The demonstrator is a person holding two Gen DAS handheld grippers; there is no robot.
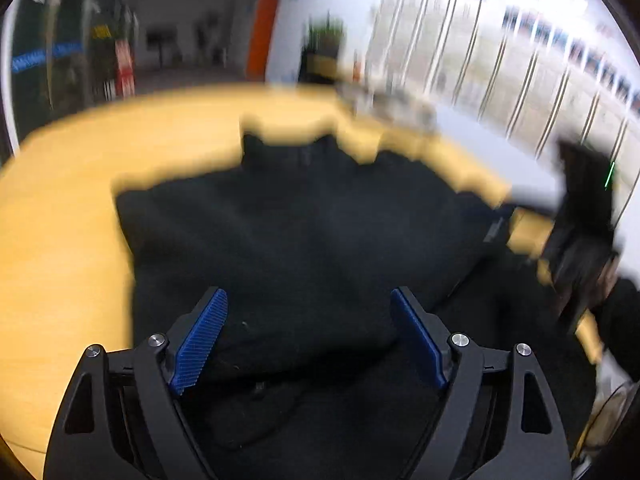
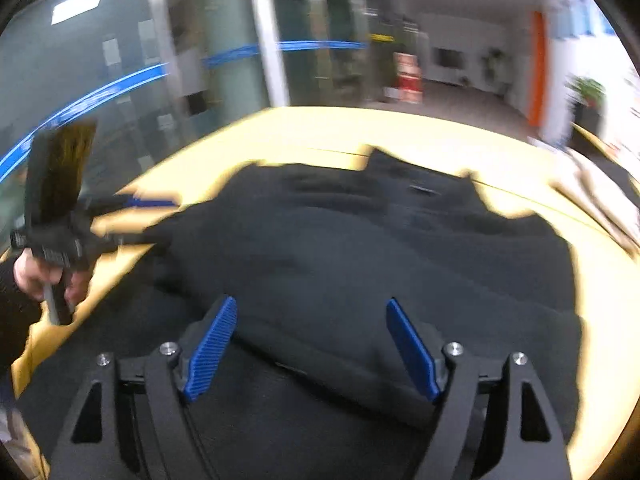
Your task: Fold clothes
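Note:
A black garment (image 1: 304,224) lies spread on the yellow wooden table (image 1: 64,216), with a folded layer on top near me. My left gripper (image 1: 308,300) hovers open over its near edge, blue pads wide apart, nothing between them. In the right wrist view the same garment (image 2: 360,248) covers the table (image 2: 320,128), and my right gripper (image 2: 310,308) is open above its near fold. The left gripper (image 2: 60,220), held in a hand, shows at the left edge of the right wrist view. The right gripper (image 1: 580,232) shows at the right in the left wrist view. Both views are motion-blurred.
Glass partitions (image 2: 120,60) stand behind the table on one side, a white wall with posters (image 1: 480,40) on the other. An orange pillar (image 1: 262,24) and a potted plant (image 1: 324,40) are further back.

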